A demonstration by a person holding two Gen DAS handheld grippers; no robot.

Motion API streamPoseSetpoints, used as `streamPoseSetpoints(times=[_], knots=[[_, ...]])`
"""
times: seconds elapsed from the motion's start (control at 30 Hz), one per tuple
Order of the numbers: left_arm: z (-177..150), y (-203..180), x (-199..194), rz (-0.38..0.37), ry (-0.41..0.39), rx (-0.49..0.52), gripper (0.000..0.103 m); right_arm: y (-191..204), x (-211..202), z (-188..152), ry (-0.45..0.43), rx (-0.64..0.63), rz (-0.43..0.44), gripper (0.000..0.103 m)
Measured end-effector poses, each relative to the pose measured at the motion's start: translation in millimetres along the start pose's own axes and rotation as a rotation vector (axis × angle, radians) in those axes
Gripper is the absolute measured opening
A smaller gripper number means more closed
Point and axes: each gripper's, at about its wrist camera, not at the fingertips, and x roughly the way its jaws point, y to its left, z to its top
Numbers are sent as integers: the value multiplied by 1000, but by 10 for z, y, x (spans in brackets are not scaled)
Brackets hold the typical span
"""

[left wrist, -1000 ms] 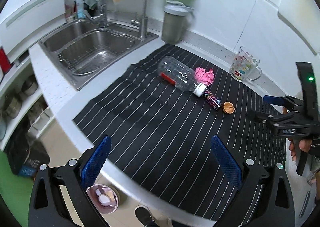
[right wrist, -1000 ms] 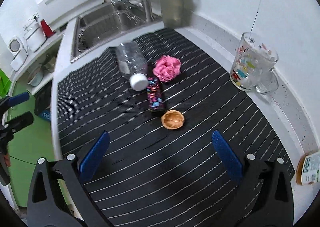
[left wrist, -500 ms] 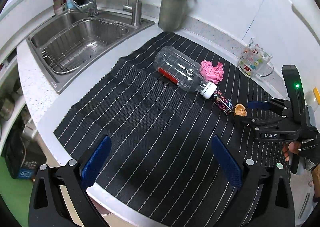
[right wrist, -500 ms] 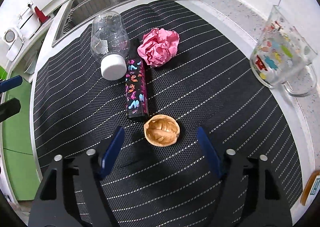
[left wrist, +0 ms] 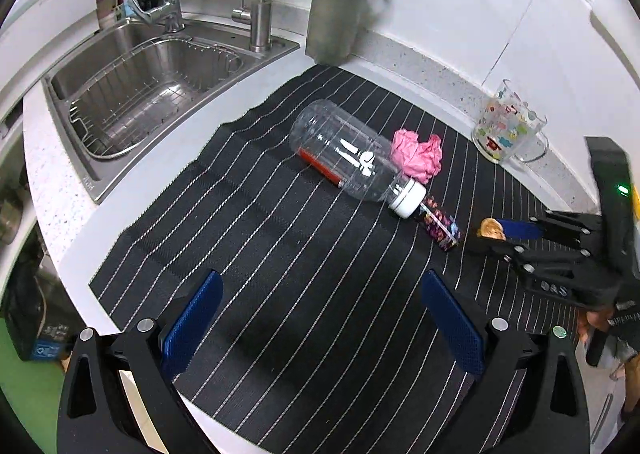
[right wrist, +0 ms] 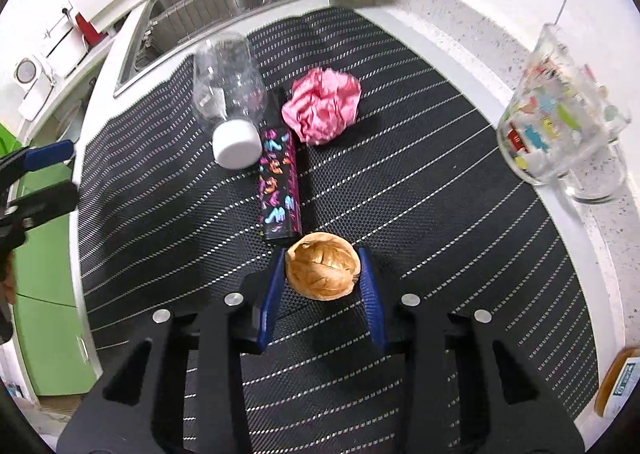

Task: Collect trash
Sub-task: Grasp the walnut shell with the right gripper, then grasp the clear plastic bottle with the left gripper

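A walnut shell half (right wrist: 322,266) lies on the black striped mat (right wrist: 420,189), between the blue pads of my right gripper (right wrist: 322,278), which is shut on it. It also shows in the left wrist view (left wrist: 492,229). Just beyond lie a black patterned stick wrapper (right wrist: 279,181), a clear plastic bottle with a white cap (right wrist: 230,101) on its side, and a crumpled pink paper ball (right wrist: 322,105). My left gripper (left wrist: 320,318) is open and empty above the mat's near edge; the bottle (left wrist: 352,157) lies ahead of it.
A printed glass mug (right wrist: 556,125) stands at the mat's right edge by the wall. A grey lidded bin (left wrist: 336,13) stands at the back. A steel sink (left wrist: 148,85) with taps lies to the left. A small jar (right wrist: 618,382) sits at the far right.
My right gripper has moved forward and down to the walnut shell and its jaws have closed around it. My left gripper has advanced slightly over the mat, still open.
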Motion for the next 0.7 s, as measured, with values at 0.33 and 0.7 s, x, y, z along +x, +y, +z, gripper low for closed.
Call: streamPoseSetpoints(times=[0.33, 0.7], knots=[[436, -122, 218, -16, 7, -137, 96, -71, -194, -7, -42, 18, 14, 37], [775, -38, 729, -29, 38, -395, 96, -222, -191, 8, -55, 30, 23, 37]])
